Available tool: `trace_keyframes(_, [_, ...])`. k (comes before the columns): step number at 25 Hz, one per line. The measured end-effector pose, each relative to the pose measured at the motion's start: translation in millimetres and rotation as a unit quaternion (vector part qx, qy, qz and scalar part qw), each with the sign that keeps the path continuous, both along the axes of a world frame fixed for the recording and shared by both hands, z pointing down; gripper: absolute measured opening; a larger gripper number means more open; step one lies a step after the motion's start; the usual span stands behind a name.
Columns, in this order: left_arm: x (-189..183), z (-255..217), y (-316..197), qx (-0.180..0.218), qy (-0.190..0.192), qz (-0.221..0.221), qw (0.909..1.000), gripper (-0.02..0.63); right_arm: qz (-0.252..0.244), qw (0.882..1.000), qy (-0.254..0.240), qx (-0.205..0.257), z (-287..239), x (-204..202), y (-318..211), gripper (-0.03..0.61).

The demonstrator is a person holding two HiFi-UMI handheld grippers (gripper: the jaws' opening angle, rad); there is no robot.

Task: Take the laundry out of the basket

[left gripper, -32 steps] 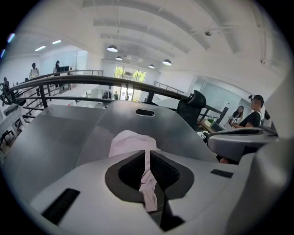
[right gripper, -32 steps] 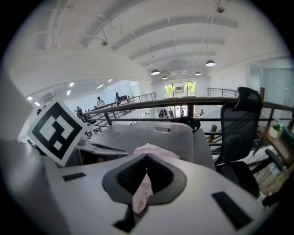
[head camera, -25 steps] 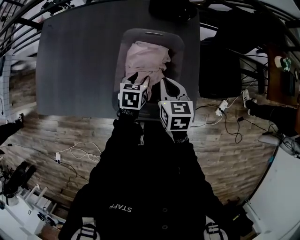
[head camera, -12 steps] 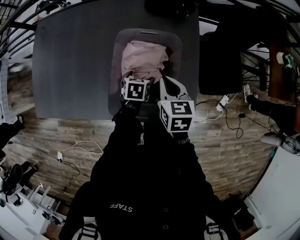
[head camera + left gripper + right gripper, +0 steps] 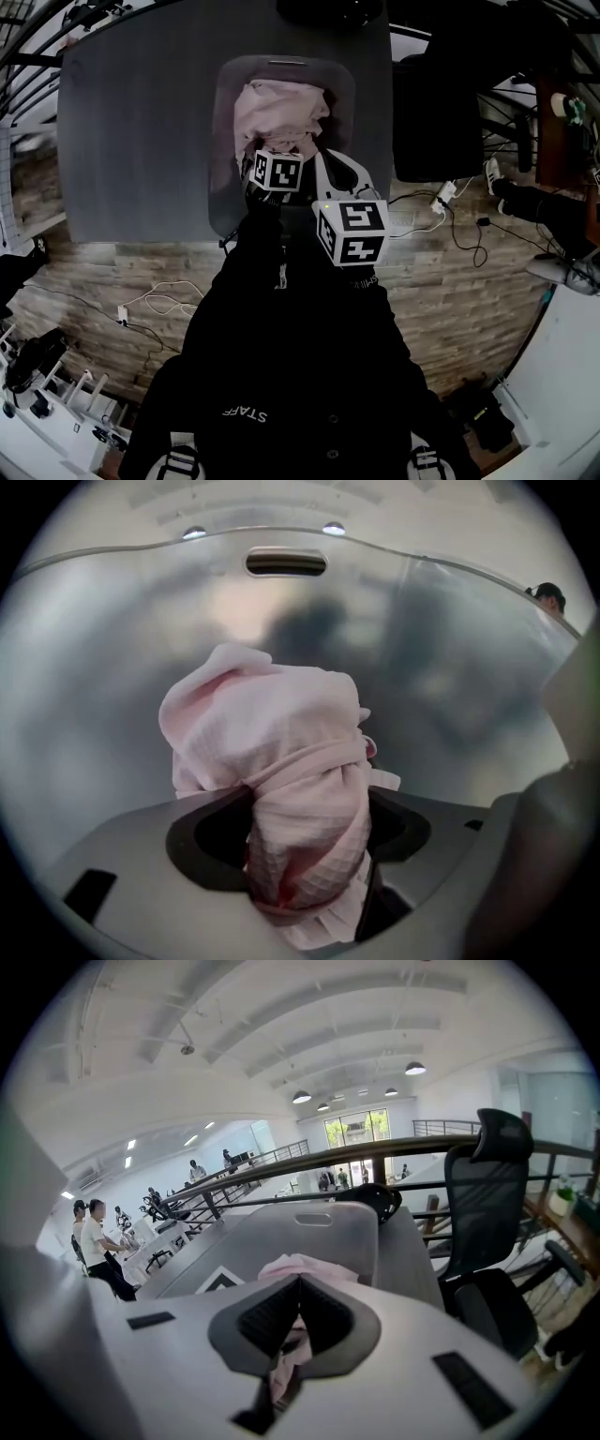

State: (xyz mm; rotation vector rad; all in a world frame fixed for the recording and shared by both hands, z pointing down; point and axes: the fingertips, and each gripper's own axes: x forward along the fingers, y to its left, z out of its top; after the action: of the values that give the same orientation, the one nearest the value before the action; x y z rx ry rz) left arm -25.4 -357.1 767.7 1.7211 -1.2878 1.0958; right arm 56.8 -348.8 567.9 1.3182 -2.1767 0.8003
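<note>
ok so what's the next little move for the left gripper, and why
Probably close the left gripper. Its fingers, which have just been opening, sit either side of the pink cloth down in the basket, not yet squeezing it. Once it grips, it can lift.

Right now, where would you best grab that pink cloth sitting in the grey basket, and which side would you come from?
Probably the narrow, bunched middle of the pink cloth, where a band of it wraps round the bundle. Come from above through the open top: the basket walls close off every side, and the cloth stands up as a lump narrow enough to pinch.
</note>
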Motion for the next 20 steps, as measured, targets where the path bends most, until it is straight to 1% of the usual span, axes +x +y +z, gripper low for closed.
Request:
trace_keyframes(3, [-1.9, -6.4, 0.6, 0.006, -0.003, -0.006, 1.0, 0.232, 0.009, 1.0, 0.0, 0.003, -2.3, 10.2, 0.1, 0.015])
trace_keyframes(6, [-3.4, -13.9, 2.0, 0.012, -0.004, -0.006, 0.9999, 0.156, 0.019, 1.0, 0.004, 0.001, -0.2, 18.8, 1.8, 0.015])
trace_keyframes(10, [-8.7, -32.5, -0.4, 0.029, 0.006, -0.02, 0.9994, 0.127, 0.026, 1.0, 0.006, 0.002, -0.8, 25.1, 2.4, 0.015])
trace_keyframes(16, [-16.3, -77.6, -5.1, 0.071, 0.039, -0.041, 0.9959, 0.121, 0.036, 0.999, 0.003, 0.02, -14.5, 29.2, 4.4, 0.015])
trace_keyframes(20, [-18.6, -110.8, -1.4, 0.101, 0.053, -0.045, 0.9925, 0.12, 0.041, 0.998, 0.0, 0.038, -30.7, 31.9, 9.7, 0.015])
